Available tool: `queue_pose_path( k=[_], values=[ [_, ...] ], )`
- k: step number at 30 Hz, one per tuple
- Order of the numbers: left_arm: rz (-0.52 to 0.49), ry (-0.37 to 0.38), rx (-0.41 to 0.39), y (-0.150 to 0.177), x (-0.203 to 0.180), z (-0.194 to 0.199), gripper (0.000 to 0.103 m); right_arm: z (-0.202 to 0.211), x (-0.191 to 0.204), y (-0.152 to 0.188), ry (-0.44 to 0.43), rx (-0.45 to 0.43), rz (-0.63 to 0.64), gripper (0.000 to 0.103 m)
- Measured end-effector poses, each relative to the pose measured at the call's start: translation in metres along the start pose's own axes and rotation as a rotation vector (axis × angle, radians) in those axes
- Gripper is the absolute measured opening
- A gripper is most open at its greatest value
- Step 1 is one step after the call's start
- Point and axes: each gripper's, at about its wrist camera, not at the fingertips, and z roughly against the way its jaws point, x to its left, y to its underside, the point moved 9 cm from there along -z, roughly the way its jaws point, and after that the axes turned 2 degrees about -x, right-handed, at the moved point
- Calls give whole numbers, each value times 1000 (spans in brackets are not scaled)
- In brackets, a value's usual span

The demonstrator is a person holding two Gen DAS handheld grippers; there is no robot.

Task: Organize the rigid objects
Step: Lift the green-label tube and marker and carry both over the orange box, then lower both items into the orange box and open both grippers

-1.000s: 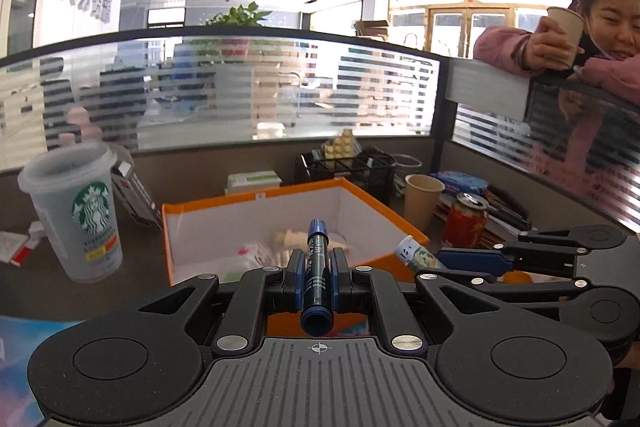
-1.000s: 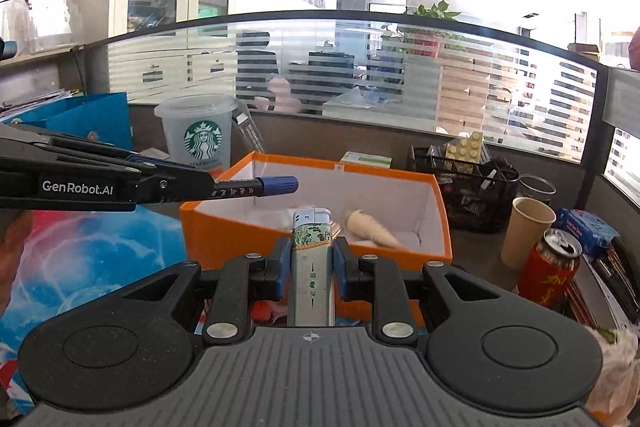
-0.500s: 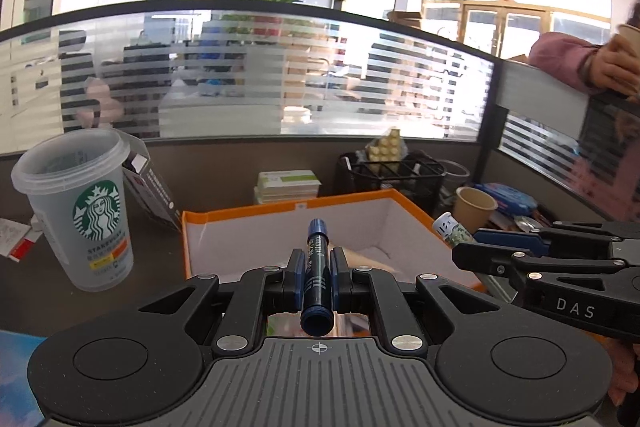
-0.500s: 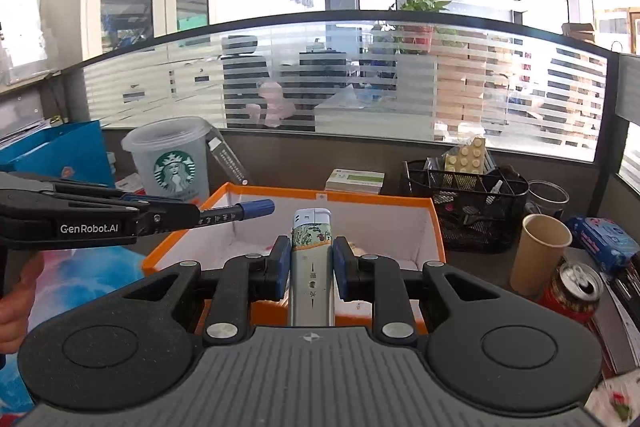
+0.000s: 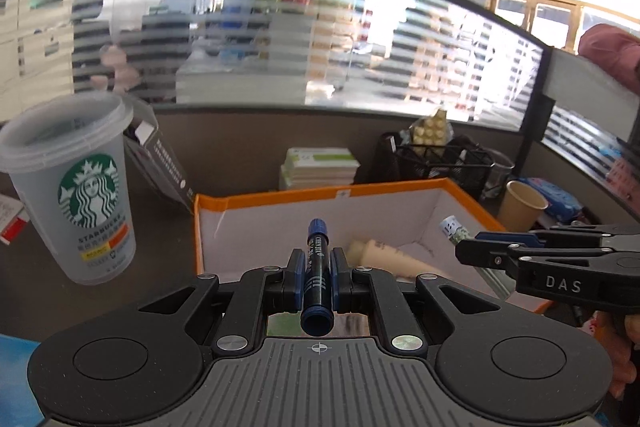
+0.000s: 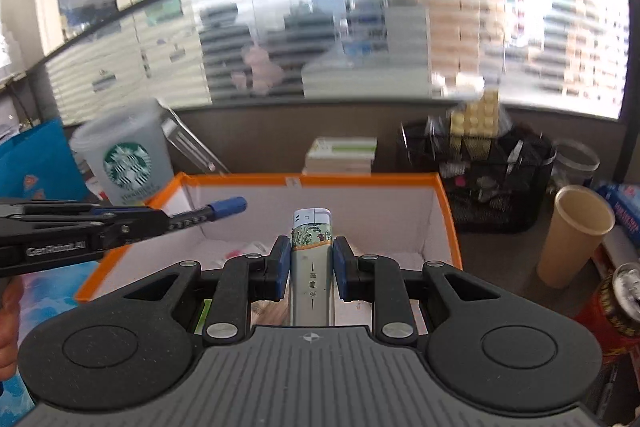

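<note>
Two hand-held claws hover side by side over an open orange-rimmed box (image 5: 348, 191) with white inner walls, which sits on a dark counter (image 5: 40, 279).

The left claw (image 5: 316, 269) is closed on a dark blue marker pen (image 5: 317, 267). The pen lies lengthwise between the blue pads, its capped end pointing forward and slightly up over the inside of the box. From the right wrist view this claw reaches in from the left, tilted a little downward, with the pen's blue cap above the box's left part. A bit of the hand holding it shows at the left edge of that view.

The right claw (image 6: 311, 265) is closed on a lighter (image 6: 311, 259) with a pale body and a printed green pattern. The lighter lies along the pads, its white-and-metal top pointing forward over the box interior. From the left wrist view this claw comes in from the right, roughly level, its tip over the box's right wall.

Inside the box lies a cream-coloured cone-shaped object (image 5: 390, 257) near the right side.

Left of the box stands a translucent Starbucks cup (image 5: 76, 187). Behind the box is a stack of flat green-and-white boxes (image 5: 320, 169) and a black mesh organiser (image 5: 436, 163). To the right stand a brown paper cup (image 6: 576, 235) and a red drink can (image 6: 618, 307).
</note>
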Motion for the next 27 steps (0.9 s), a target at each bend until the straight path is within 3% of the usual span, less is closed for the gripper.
queue_pose_path(
  k=[20,27],
  values=[
    [-16,2,93,23,0,-42,11,-76,-8,34,42,275,62,21],
    [-28,-7,105,26,0,-46,11,-80,-3,37,47,315,99,22]
  ],
)
